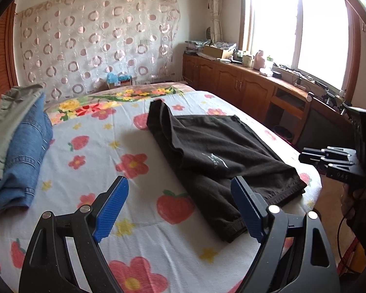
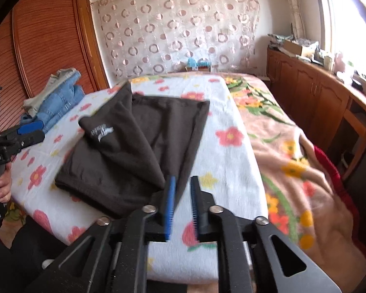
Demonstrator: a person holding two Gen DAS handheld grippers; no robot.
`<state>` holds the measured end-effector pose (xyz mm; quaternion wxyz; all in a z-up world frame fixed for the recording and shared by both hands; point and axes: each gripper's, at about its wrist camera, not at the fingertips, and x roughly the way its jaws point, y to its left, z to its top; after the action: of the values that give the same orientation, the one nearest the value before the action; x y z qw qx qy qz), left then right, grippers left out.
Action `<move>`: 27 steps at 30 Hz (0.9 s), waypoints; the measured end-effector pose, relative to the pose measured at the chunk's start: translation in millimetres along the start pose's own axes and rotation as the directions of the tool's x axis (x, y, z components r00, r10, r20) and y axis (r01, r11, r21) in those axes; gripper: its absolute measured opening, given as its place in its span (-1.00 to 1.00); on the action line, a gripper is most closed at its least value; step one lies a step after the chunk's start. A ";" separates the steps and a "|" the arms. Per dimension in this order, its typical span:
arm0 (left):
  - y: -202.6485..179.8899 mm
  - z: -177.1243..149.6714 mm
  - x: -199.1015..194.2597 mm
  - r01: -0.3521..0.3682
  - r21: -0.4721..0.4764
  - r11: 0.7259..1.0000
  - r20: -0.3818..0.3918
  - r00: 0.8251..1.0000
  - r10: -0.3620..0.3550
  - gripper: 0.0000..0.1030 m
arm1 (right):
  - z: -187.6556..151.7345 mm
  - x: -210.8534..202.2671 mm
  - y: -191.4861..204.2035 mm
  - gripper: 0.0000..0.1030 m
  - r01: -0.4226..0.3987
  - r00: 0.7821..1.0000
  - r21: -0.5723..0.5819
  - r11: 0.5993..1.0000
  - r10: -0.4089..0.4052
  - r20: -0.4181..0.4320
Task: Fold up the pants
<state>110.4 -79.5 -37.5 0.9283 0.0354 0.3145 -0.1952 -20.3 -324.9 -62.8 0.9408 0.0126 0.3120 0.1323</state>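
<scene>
Black pants (image 1: 214, 151), folded into a rough rectangle, lie on a white cloth (image 1: 139, 222) printed with flowers and strawberries, spread over a bed. A small pale logo (image 1: 213, 161) shows on the uppermost layer. In the left wrist view the pants sit right of centre, one end reaching toward the near right edge of the cloth.

Left gripper (image 1: 180, 210): its blue pads (image 1: 112, 210) stand spread wide above the cloth, nothing between them. The right-hand pad overlaps the near corner of the pants in the picture; whether it touches the fabric cannot be told from this angle.

Right gripper (image 2: 183, 207): the two blue pads (image 2: 170, 207) stand slightly apart, a narrow slot between them. A tapering strip of the pants' near edge runs down toward that slot, but the fabric there is blurred and the pads do not appear to press on it.

A stack of folded clothes (image 1: 19, 144), denim below and a pale grey-green piece on top, rests at the far left of the cloth, well apart from the pants. A floral blanket (image 2: 292, 161) covers the bed to the right of the cloth. A patterned curtain (image 1: 97, 44) hangs on the back wall; wooden cabinets (image 1: 231, 83) line the window side. A hand (image 2: 1, 185) grips the left gripper's handle at the left edge of the right wrist view.
</scene>
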 end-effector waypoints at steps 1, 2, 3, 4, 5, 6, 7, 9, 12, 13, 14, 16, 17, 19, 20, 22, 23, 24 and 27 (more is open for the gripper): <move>1.4 0.7 -1.3 -0.001 -0.003 1.000 0.004 1.000 0.001 0.68 | 4.3 -0.1 1.7 -0.29 -0.006 1.000 0.002 1.000 0.006 0.010; 2.9 1.6 -2.5 -0.003 -0.006 1.000 0.006 1.000 0.003 0.68 | 7.3 1.2 3.8 -0.22 -0.016 1.000 0.003 1.000 0.016 0.019; 4.0 2.3 -3.9 -0.007 -0.007 1.000 0.009 1.000 0.007 0.68 | 11.8 3.1 7.5 -0.21 -0.034 0.999 0.001 0.999 0.034 0.024; 5.3 2.9 -5.9 -0.012 -0.006 1.000 0.014 1.000 0.012 0.68 | 15.5 6.4 11.7 -0.19 -0.048 0.999 -0.007 0.999 0.049 0.023; 6.9 3.6 -7.7 -0.015 -0.008 1.000 0.019 1.000 0.015 0.68 | 19.9 10.2 17.1 -0.14 -0.061 0.998 -0.017 0.998 0.061 0.023; 8.1 3.8 -9.5 -0.018 -0.010 1.000 0.023 1.000 0.019 0.68 | 23.1 13.8 22.1 -0.12 -0.070 0.997 -0.027 0.997 0.071 0.021; 10.3 3.9 -11.7 -0.022 -0.015 1.000 0.029 0.999 0.023 0.68 | 26.8 17.7 27.9 -0.11 -0.081 0.996 -0.039 0.996 0.081 0.019; 12.9 4.4 -14.6 -0.028 -0.019 0.999 0.037 0.999 0.029 0.68 | 33.3 25.8 37.9 -0.11 -0.099 0.995 -0.060 0.993 0.100 0.017; 16.6 3.2 -15.6 -0.040 -0.021 0.999 0.041 0.998 0.040 0.68 | 43.8 40.4 51.8 -0.11 -0.133 0.991 -0.075 0.988 0.134 0.001; 18.5 2.5 -15.4 -0.042 -0.024 0.999 0.040 0.998 0.043 0.68 | 46.9 44.4 55.8 -0.11 -0.148 0.989 -0.080 0.986 0.148 -0.004; 19.9 2.0 -15.2 -0.043 -0.026 0.999 0.039 0.998 0.044 0.68 | 50.1 49.4 59.7 -0.11 -0.164 0.987 -0.088 0.983 0.163 -0.010; 22.3 0.5 -15.2 -0.046 -0.032 0.998 0.040 0.998 0.047 0.68 | 55.2 59.1 66.3 -0.11 -0.183 0.983 -0.104 0.978 0.181 -0.025; 23.8 -0.5 -15.2 -0.050 -0.034 0.998 0.040 0.998 0.051 0.68 | 57.2 64.4 70.2 -0.11 -0.197 0.980 -0.113 0.974 0.194 -0.038; 27.8 -1.2 -15.6 -0.055 -0.040 0.998 0.041 0.998 0.057 0.68 | 62.4 75.2 71.7 -0.11 -0.214 0.976 -0.123 0.969 0.209 -0.058; 30.2 -1.8 -15.8 -0.057 -0.046 0.997 0.042 0.997 0.059 0.68 | 64.3 79.8 73.8 -0.11 -0.219 0.975 -0.129 0.967 0.211 -0.067; 36.3 -3.8 -16.5 -0.061 -0.064 0.996 0.045 0.997 0.064 0.68 | 68.3 89.0 78.1 -0.11 -0.228 0.972 -0.145 0.963 0.218 -0.086; 38.4 -4.8 -16.8 -0.062 -0.069 0.996 0.045 0.997 0.065 0.68 | 71.2 91.9 79.5 -0.11 -0.234 0.971 -0.152 0.960 0.222 -0.095; 40.7 -5.8 -16.7 -0.063 -0.077 0.995 0.045 0.997 0.066 0.68 | 73.0 95.6 81.4 -0.11 -0.240 0.969 -0.159 0.958 0.225 -0.105; 46.0 -9.0 -16.4 -0.065 -0.089 0.994 0.043 0.997 0.069 0.68 | 77.6 103.3 86.6 -0.11 -0.260 0.962 -0.179 0.949 0.238 -0.134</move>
<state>111.1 -29.9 -37.6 0.9420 0.0007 0.2999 -0.1507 84.2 -210.3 -51.4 0.8945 -0.0477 0.3449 0.2804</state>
